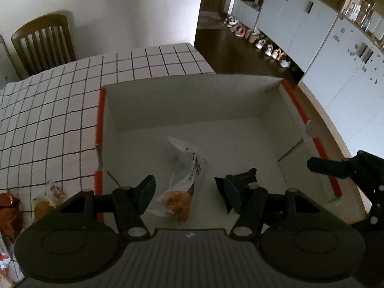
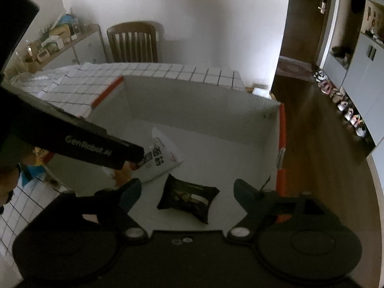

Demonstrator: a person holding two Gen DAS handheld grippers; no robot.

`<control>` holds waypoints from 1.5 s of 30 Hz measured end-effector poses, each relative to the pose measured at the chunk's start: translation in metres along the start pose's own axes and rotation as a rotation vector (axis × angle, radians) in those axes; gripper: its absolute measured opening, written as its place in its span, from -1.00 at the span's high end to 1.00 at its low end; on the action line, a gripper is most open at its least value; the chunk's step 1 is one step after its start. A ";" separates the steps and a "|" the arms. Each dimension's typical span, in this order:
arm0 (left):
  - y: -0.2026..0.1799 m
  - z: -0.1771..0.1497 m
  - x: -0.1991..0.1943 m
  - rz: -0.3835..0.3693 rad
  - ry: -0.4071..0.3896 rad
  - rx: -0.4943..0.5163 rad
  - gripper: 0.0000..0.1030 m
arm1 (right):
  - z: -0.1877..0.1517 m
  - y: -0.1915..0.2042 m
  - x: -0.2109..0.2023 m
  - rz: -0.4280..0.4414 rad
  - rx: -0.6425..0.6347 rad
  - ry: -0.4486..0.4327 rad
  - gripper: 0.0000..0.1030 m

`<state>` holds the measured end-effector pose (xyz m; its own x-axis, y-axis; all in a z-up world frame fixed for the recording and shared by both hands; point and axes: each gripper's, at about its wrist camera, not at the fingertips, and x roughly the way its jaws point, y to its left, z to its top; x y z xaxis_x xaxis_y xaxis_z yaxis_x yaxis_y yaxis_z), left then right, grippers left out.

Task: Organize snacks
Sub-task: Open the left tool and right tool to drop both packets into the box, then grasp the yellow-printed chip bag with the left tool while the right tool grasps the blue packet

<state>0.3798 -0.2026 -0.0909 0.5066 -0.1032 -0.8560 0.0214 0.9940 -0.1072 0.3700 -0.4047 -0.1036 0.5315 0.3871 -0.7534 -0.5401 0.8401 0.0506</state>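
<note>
A white cardboard box (image 1: 192, 103) with orange-red rims stands on the checked tablecloth (image 1: 60, 100). On its floor lie a clear bread packet (image 1: 182, 180) with white print and a small black snack packet (image 1: 247, 176). My left gripper (image 1: 189, 189) hangs over the bread packet, open, its pads apart from the wrapper. In the right wrist view my right gripper (image 2: 187, 189) stands open above the black packet (image 2: 189, 199), touching nothing. The bread packet (image 2: 163, 158) lies just beyond, partly hidden by the left tool's black body (image 2: 96, 146).
Loose snacks lie on the cloth left of the box: a yellowish packet (image 1: 45, 201) and a reddish-brown one (image 1: 8, 213). A wooden chair (image 1: 43, 43) stands behind the table. The box sits near the table's right edge (image 1: 336, 134); floor, shoes (image 1: 271, 48) and cabinets lie beyond.
</note>
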 end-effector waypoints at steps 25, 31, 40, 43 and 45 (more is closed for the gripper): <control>0.054 -0.073 -0.130 -0.001 -0.257 -0.080 -0.38 | 0.005 0.059 -0.079 0.084 -0.099 -0.242 -0.99; 0.081 -0.096 -0.152 0.008 -0.306 -0.088 -0.47 | 0.003 0.091 -0.089 0.089 -0.095 -0.276 -0.99; 0.133 -0.127 -0.180 0.044 -0.364 -0.111 -0.66 | -0.006 0.143 -0.089 0.122 -0.010 -0.295 -0.99; 0.156 -0.134 -0.184 0.064 -0.360 -0.138 -0.68 | -0.009 0.161 -0.085 0.133 0.018 -0.295 -0.99; 0.174 -0.137 -0.186 0.074 -0.356 -0.164 -0.68 | -0.011 0.173 -0.081 0.131 0.031 -0.294 -0.99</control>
<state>0.1718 -0.0151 -0.0199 0.7691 0.0159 -0.6389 -0.1498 0.9763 -0.1560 0.2262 -0.2951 -0.0415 0.6268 0.5823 -0.5177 -0.5987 0.7852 0.1583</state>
